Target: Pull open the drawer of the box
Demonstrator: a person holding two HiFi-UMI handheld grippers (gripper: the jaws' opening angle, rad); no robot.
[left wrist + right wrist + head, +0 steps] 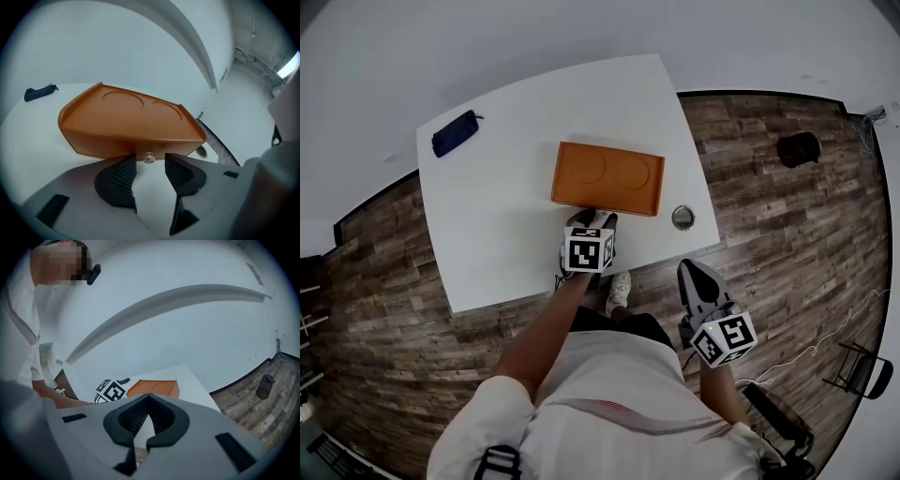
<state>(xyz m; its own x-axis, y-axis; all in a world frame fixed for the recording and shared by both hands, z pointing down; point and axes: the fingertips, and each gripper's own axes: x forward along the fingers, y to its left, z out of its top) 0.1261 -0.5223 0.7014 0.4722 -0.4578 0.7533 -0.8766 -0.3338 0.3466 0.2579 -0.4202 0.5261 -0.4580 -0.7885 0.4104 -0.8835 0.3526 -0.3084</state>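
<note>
Two tools are in our hands: the left tool [150, 161] has its jaws spread at the near face of the orange box [607, 176], which lies mid-counter [506, 225]. The small clear drawer knob [149, 158] sits between the jaw tips, with neither pad pressing on it. Our right tool [148, 401] hangs beyond the counter's near edge over the wood floor [787, 234], well apart from the box, its jaws pressed together on nothing.
</note>
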